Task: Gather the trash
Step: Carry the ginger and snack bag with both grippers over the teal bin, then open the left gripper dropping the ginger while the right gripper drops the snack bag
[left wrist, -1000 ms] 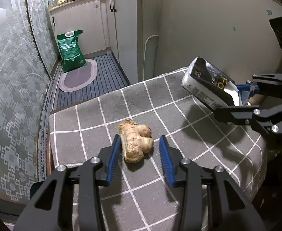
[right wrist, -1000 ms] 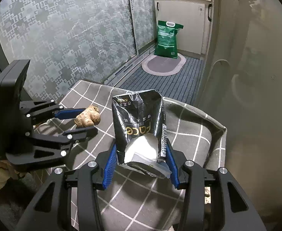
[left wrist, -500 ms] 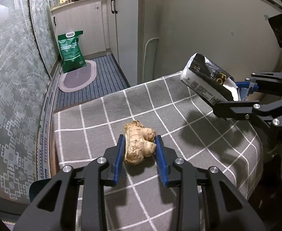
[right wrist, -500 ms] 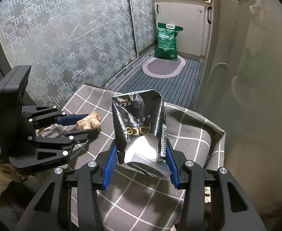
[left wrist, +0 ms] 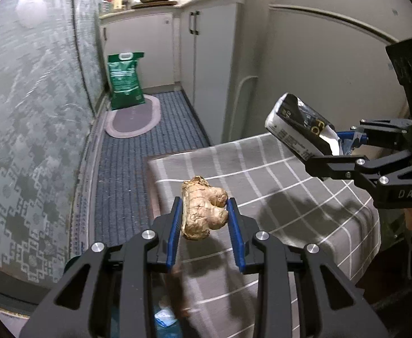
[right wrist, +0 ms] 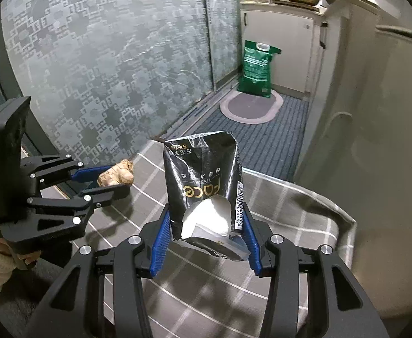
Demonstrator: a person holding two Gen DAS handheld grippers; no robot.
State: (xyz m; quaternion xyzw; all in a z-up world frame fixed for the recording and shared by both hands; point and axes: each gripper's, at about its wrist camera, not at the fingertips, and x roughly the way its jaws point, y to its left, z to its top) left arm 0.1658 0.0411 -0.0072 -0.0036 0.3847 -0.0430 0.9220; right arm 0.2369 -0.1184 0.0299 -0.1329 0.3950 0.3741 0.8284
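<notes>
A knobbly tan piece of ginger (left wrist: 204, 208) hangs above the grey checked tablecloth (left wrist: 276, 174), pinched between the blue pads of my left gripper (left wrist: 205, 211). The right wrist view shows the same ginger (right wrist: 116, 173) in the left gripper (right wrist: 108, 178) at the table's left edge. My right gripper (right wrist: 206, 226) is shut on a torn black tissue pack (right wrist: 203, 186) with white tissue showing at its ripped lower end. From the left wrist view that pack (left wrist: 298, 131) is held up at the right, over the table.
A green sack (left wrist: 125, 80) stands on an oval mat (left wrist: 134, 119) on the ribbed blue floor. White cabinets (left wrist: 214, 56) run along the right, patterned frosted glass (right wrist: 93, 64) along the left. Something pale blue (left wrist: 165, 317) lies on the floor below the left gripper.
The left gripper's jaws closed on the ginger and lifted it off the cloth, drifting toward the table's left edge. The right gripper rose a little with the tissue pack still in it.
</notes>
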